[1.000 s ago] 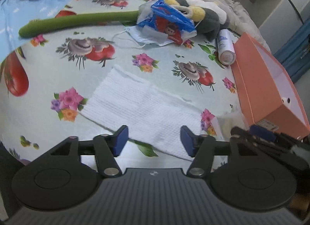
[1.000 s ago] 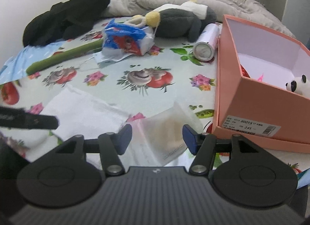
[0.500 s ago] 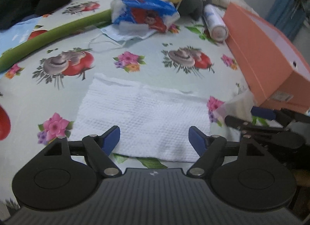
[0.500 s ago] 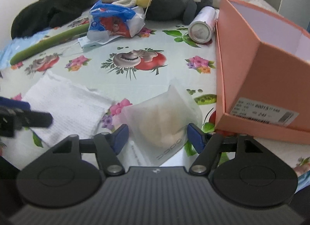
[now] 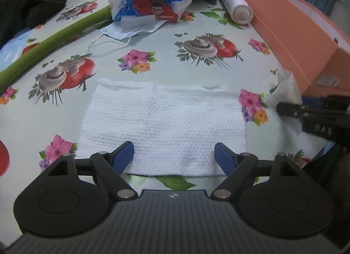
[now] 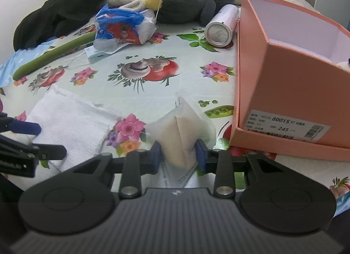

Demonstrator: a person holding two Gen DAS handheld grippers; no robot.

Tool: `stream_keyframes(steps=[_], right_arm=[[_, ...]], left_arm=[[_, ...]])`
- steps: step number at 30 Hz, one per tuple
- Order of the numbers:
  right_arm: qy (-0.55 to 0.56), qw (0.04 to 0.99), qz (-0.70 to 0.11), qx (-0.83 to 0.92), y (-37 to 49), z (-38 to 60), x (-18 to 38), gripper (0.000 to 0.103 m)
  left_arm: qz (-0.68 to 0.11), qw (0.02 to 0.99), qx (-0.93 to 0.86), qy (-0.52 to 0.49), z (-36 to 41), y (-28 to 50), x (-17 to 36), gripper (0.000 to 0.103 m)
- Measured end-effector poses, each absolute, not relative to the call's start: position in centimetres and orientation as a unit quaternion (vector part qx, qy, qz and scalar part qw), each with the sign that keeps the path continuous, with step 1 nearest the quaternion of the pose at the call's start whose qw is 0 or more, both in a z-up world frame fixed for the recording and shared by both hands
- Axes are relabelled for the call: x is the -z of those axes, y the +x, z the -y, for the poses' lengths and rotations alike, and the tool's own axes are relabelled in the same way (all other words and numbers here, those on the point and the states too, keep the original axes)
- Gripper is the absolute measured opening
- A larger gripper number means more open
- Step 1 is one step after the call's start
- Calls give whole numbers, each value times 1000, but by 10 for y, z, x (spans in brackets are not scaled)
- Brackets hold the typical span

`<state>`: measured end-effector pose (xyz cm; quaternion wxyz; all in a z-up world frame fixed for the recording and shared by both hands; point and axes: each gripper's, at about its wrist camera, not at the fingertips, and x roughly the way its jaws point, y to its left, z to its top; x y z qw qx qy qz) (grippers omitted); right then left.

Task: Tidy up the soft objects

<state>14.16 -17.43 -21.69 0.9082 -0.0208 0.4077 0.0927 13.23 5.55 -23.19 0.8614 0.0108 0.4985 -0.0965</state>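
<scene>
Right wrist: translucent pouch (image 6: 179, 136) (beige inside) bulges.

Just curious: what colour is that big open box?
Salmon-orange outside, pale white inside; the box shows best in the right wrist view.

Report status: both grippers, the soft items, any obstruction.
Right gripper just closed on the clear pouch. Left gripper open over the white cloth, not gripping. Pink box close right; path clear.
</scene>
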Motion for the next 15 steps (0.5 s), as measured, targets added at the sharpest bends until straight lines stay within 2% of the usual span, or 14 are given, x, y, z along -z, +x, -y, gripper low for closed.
stream_keyframes(steps=[5, 8, 10, 11, 13, 15], right_arm=[[-26, 908, -407, -94, 139, 173, 217, 36], [-27, 907, -409, -96, 138, 173, 216, 36], [-24, 906, -410, -99, 138, 173, 215, 36], [-23, 906, -411, -99, 137, 173, 214, 35], [-22, 905, -412, -102, 136, 174, 212, 34], [-20, 906, -410, -105, 134, 174, 208, 33]], left_arm=[[-495, 865, 75, 31, -49, 130, 233, 68], [-493, 867, 68, 28, -48, 129, 233, 55], [-491, 869, 66, 24, -47, 129, 231, 35], [-490, 869, 66, 20, -47, 129, 230, 29], [-489, 870, 64, 10, -47, 128, 229, 11], [-490, 869, 62, -4, -48, 129, 227, 8]])
